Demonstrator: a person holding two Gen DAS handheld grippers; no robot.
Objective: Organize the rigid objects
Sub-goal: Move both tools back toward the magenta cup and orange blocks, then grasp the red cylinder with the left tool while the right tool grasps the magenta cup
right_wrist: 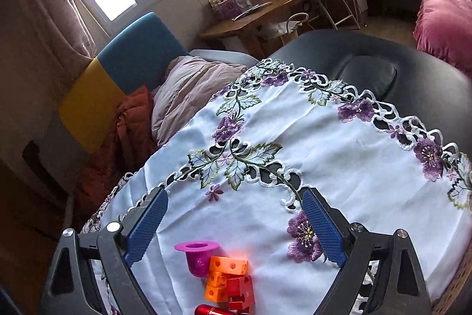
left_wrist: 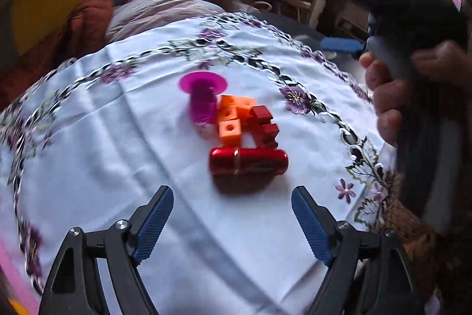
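Note:
A small cluster lies on the white embroidered tablecloth (left_wrist: 118, 167). It holds a magenta flanged cup (left_wrist: 203, 96), orange cubes with holes (left_wrist: 230, 120), dark red blocks (left_wrist: 265, 123) and a shiny red cylinder (left_wrist: 247, 161) lying on its side. My left gripper (left_wrist: 231, 192) is open just short of the cylinder, with nothing between its blue pads. My right gripper (right_wrist: 235, 192) is open too and empty. In the right wrist view the cup (right_wrist: 197, 256), orange cubes (right_wrist: 227, 270), red blocks (right_wrist: 240, 290) and the cylinder's end (right_wrist: 209, 310) lie low between its fingers.
A hand (left_wrist: 386, 96) holds the other gripper's dark handle at the right of the left wrist view. The cloth (right_wrist: 339, 167) covers a dark round table (right_wrist: 413, 73). Beyond it are a bed with a pillow (right_wrist: 191, 84), a wooden desk (right_wrist: 250, 16) and a pink cushion (right_wrist: 442, 19).

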